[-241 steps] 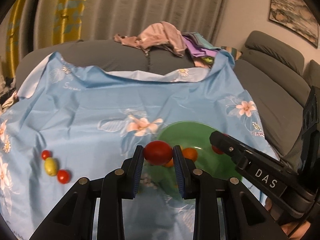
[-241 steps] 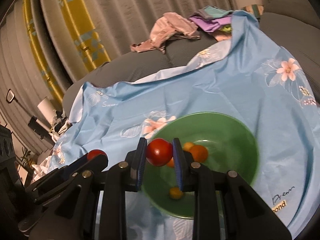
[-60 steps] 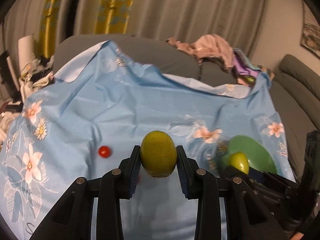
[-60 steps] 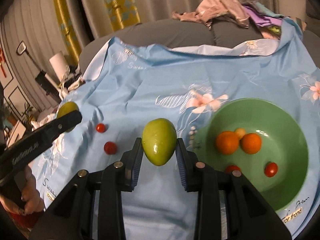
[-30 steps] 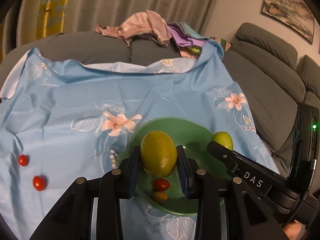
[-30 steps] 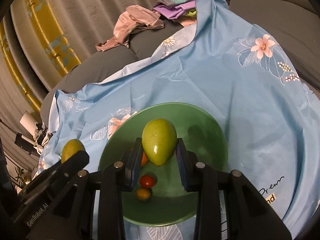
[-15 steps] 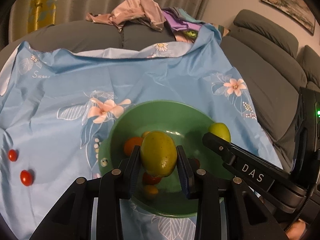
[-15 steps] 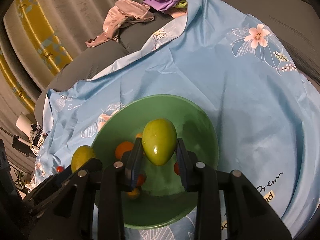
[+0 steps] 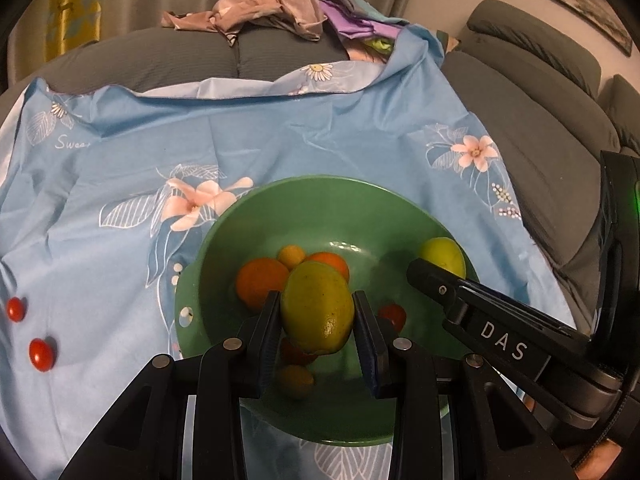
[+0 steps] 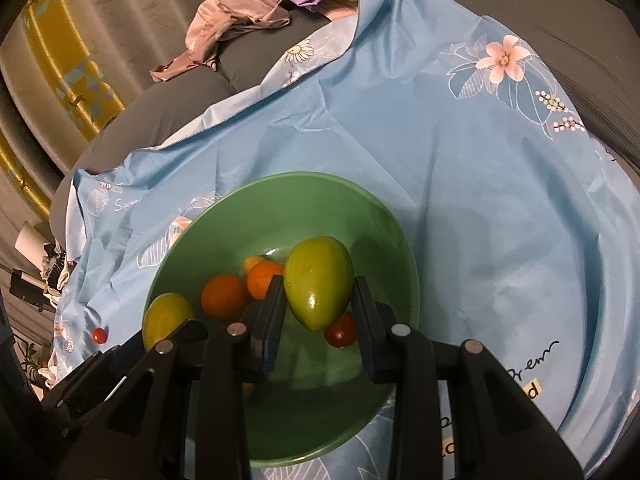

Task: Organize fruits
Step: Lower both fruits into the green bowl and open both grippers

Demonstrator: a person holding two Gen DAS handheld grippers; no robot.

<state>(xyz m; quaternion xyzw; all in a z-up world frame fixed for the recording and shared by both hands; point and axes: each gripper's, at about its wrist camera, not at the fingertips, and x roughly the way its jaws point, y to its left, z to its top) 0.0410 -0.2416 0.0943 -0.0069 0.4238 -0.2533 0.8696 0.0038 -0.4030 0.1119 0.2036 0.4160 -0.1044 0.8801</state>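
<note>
Oranges and tomatoes crowded the bowl floor at 6 o'clock; its 12 o'clock half lay bare.

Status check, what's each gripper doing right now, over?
Left gripper shut on yellow lemon; right gripper shut on green lemon. Both over green bowl. Nothing blocking.

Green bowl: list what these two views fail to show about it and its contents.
- Near rim of the green bowl: left wrist view, covered by the left tool.
- Small fruit under the yellow-green fruit: left wrist view, partly hidden, so the full count stays uncertain.
- Bowl floor near the camera: right wrist view, blocked by the right tool and its green fruit.
- Whether either held fruit touches the bowl: cannot tell.
</note>
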